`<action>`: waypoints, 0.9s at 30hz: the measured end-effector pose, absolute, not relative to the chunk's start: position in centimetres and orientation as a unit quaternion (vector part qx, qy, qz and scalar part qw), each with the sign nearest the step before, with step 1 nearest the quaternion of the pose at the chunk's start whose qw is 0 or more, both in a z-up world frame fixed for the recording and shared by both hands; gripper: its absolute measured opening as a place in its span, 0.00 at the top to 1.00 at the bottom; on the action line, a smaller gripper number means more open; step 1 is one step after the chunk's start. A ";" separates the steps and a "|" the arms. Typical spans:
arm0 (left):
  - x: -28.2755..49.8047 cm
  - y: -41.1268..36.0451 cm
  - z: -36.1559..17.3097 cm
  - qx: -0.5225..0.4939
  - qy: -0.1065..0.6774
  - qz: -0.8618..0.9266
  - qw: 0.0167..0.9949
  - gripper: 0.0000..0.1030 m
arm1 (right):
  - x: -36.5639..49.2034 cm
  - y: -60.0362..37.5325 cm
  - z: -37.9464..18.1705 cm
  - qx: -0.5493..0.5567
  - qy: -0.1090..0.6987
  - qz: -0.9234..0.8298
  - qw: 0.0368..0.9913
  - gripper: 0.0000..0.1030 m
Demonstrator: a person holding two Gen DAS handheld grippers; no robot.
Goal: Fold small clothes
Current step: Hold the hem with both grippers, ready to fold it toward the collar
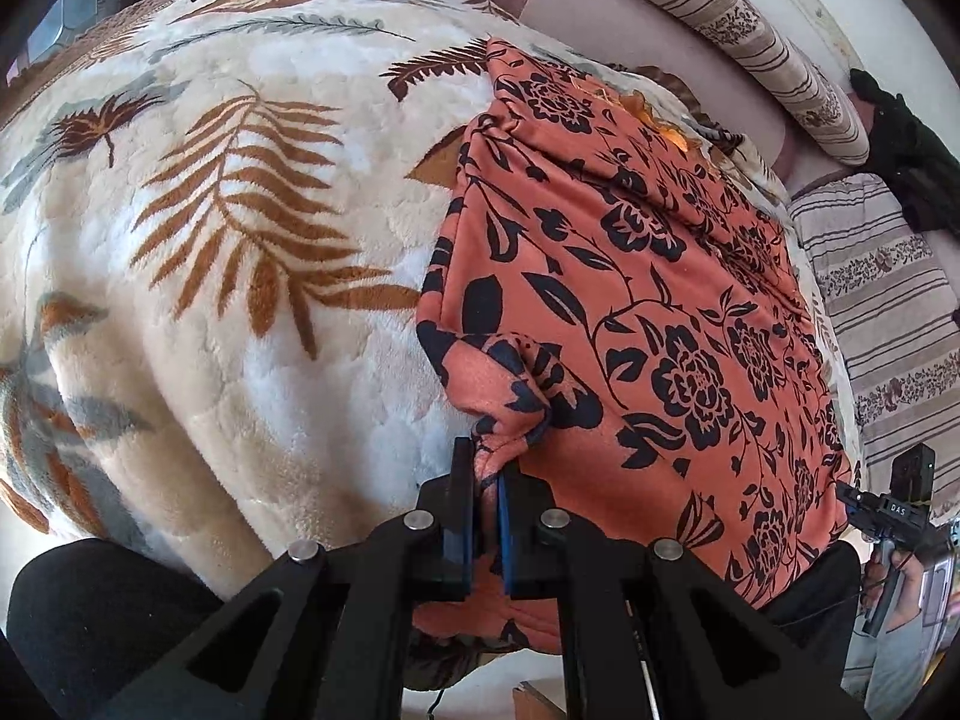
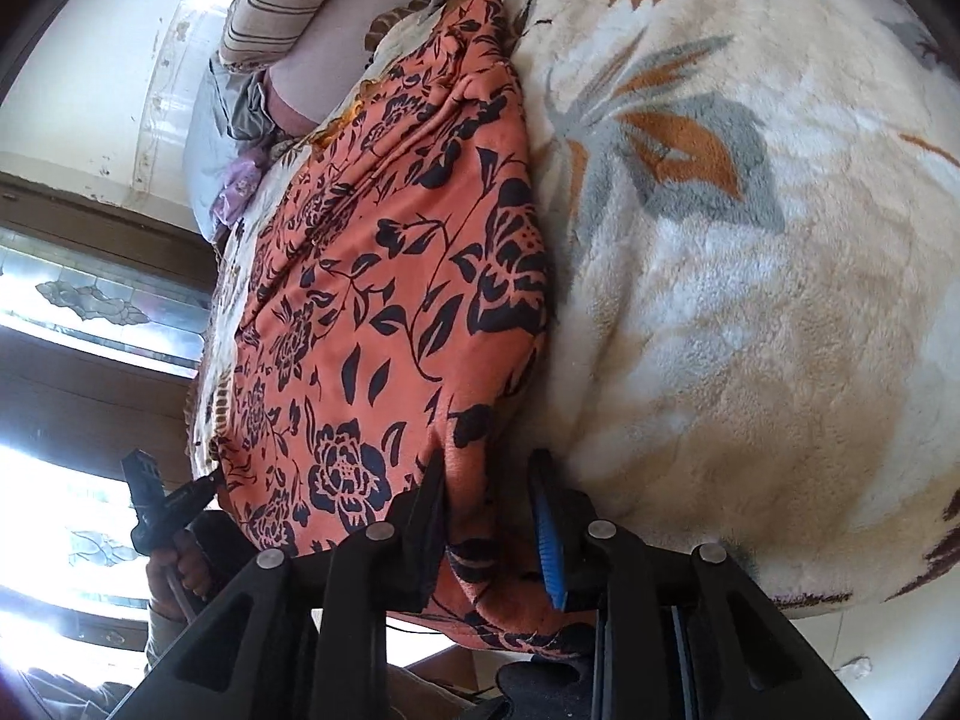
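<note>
A leaf-patterned fleece blanket (image 1: 228, 312) covers the bed. On it lies my orange floral garment (image 1: 630, 300), near edge overhanging. My left tool (image 1: 486, 480) pinches its bunched corner; my right tool (image 2: 489, 480) stands apart around its edge.

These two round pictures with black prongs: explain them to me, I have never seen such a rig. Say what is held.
A person holds a two-fingered clamp in each hand; a wide-angle camera on each looks along its fingers. One picture comes from each clamp. An orange cloth with black flowers lies on a cream leaf-patterned blanket. The left hand-held gripper is shut on the cloth's near edge. The right hand-held gripper stands open, with the cloth's edge between its fingers.
</note>
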State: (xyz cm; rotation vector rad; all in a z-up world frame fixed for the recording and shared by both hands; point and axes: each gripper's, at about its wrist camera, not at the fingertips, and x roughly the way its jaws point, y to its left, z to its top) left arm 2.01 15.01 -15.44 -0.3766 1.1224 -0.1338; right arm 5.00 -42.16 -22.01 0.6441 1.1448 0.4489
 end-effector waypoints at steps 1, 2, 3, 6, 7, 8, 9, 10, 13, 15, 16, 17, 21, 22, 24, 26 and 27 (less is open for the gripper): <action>2.0 15.0 -15.4 -0.177 0.527 -0.063 0.829 0.94 | 5.2 -42.0 -21.9 0.293 0.528 0.204 0.771 0.74; 2.0 15.1 -15.4 -0.179 0.527 -0.064 0.829 0.94 | 5.2 -41.9 -21.9 0.288 0.529 0.200 0.773 0.79; 2.1 15.1 -15.5 -0.181 0.526 -0.064 0.828 0.94 | 5.2 -41.9 -21.8 0.283 0.531 0.196 0.774 0.88; 1.9 15.4 -15.5 -0.185 0.526 -0.067 0.828 0.94 | 5.2 -41.5 -21.5 0.281 0.529 0.191 0.778 0.92; 1.9 15.4 -15.5 -0.185 0.525 -0.067 0.828 0.94 | 5.1 -41.4 -21.2 0.282 0.526 0.191 0.779 0.92; 1.8 15.4 -15.5 -0.184 0.524 -0.067 0.829 0.94 | 5.0 -41.4 -21.0 0.288 0.520 0.192 0.781 0.92; 1.6 15.5 -15.5 -0.184 0.524 -0.066 0.829 0.94 | 4.9 -41.4 -20.6 0.296 0.512 0.193 0.783 0.92; 1.5 15.5 -15.3 -0.185 0.522 -0.066 0.830 0.94 | 4.6 -41.6 -20.2 0.305 0.504 0.192 0.785 0.92; 1.1 15.7 -14.8 -0.184 0.514 -0.066 0.835 0.94 | 4.0 -42.0 -18.8 0.321 0.478 0.194 0.794 0.92; 0.7 15.7 -14.1 -0.185 0.505 -0.066 0.840 0.94 | 3.7 -42.0 -18.0 0.327 0.467 0.197 0.798 0.92; 0.5 15.8 -13.7 -0.185 0.499 -0.067 0.844 0.94 | 3.6 -42.0 -17.7 0.331 0.461 0.199 0.798 0.92; 0.4 15.8 -13.3 -0.183 0.494 -0.067 0.847 0.94 | 3.5 -42.1 -17.4 0.336 0.454 0.201 0.800 0.93; -0.1 15.7 -12.9 -0.174 0.488 -0.067 0.853 0.94 | 3.1 -42.1 -17.2 0.359 0.437 0.207 0.798 0.93; -0.1 15.9 -13.0 -0.174 0.491 -0.065 0.851 0.94 | 3.0 -42.1 -17.3 0.362 0.437 0.207 0.797 0.93; 0.0 16.0 -13.0 -0.178 0.492 -0.063 0.850 0.94 | 2.9 -42.0 -17.9 0.367 0.439 0.207 0.794 0.93; 0.1 15.7 -12.8 -0.173 0.492 -0.063 0.851 0.94 | 2.8 -41.9 -18.5 0.371 0.443 0.206 0.790 0.93; 0.2 15.5 -12.7 -0.167 0.491 -0.063 0.853 0.94 | 2.9 -41.8 -18.7 0.371 0.444 0.206 0.789 0.93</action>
